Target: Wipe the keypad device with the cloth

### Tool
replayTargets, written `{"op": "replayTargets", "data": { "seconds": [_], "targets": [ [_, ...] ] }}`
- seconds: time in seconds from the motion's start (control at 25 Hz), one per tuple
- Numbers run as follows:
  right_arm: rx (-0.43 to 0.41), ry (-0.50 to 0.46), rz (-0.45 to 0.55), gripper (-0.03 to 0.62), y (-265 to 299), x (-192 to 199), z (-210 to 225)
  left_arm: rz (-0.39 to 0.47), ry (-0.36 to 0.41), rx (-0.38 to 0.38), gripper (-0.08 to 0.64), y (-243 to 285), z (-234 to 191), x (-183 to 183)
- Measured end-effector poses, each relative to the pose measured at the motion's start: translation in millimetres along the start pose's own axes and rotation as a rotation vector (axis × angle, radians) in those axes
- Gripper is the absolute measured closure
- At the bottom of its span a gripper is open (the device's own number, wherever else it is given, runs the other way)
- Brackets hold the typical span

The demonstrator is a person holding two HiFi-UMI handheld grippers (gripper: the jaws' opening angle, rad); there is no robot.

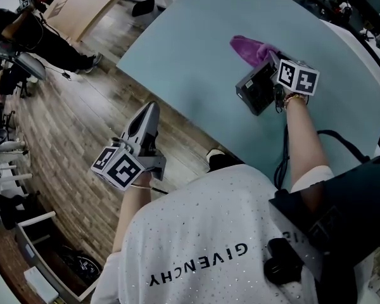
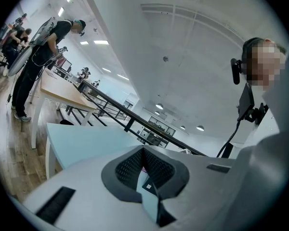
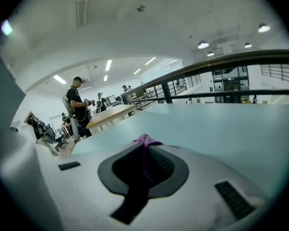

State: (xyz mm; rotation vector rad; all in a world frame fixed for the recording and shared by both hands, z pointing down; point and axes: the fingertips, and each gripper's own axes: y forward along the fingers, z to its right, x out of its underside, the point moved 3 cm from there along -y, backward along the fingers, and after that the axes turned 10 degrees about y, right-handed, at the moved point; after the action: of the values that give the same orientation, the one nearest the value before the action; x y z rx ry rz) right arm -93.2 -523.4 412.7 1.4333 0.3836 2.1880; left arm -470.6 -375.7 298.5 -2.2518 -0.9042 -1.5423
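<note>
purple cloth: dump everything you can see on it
The purple cloth is soft magenta-purple fabric, bunched into a rumpled lump rather than spread flat. It sits over the pale teal table, toward its far side; whether it rests on the surface cannot be told. The right gripper has its jaws closed on a fold of it, a small tuft poking out past the tips. Nothing else touches it.

Left gripper [image 2: 143,149] with jaws together, before a pale blue table [image 2: 82,146], a standing person [image 2: 41,61] far left.
</note>
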Motion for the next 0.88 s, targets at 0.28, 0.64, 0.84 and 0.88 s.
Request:
{"op": "replayTargets", "data": {
  "seconds": [0.28, 0.64, 0.84, 0.88],
  "targets": [
    [-0.059, 0.286, 0.006, 0.566, -9, 2, 20, 0.001, 0.006, -0.002, 0.56, 2, 11, 3],
    [0.031, 0.428, -0.037, 0.566, -12, 34, 57, -0.005, 0.006, 0.004, 0.56, 5, 10, 7],
    [0.064, 0.442, -0.056, 0.566, -12, 46, 68, -0.007, 0.008, 0.009, 0.56, 10, 8, 9],
    [0.07, 0.446, -0.059, 0.566, -12, 49, 69, -0.007, 0.009, 0.011, 0.56, 10, 7, 9]
  ]
}}
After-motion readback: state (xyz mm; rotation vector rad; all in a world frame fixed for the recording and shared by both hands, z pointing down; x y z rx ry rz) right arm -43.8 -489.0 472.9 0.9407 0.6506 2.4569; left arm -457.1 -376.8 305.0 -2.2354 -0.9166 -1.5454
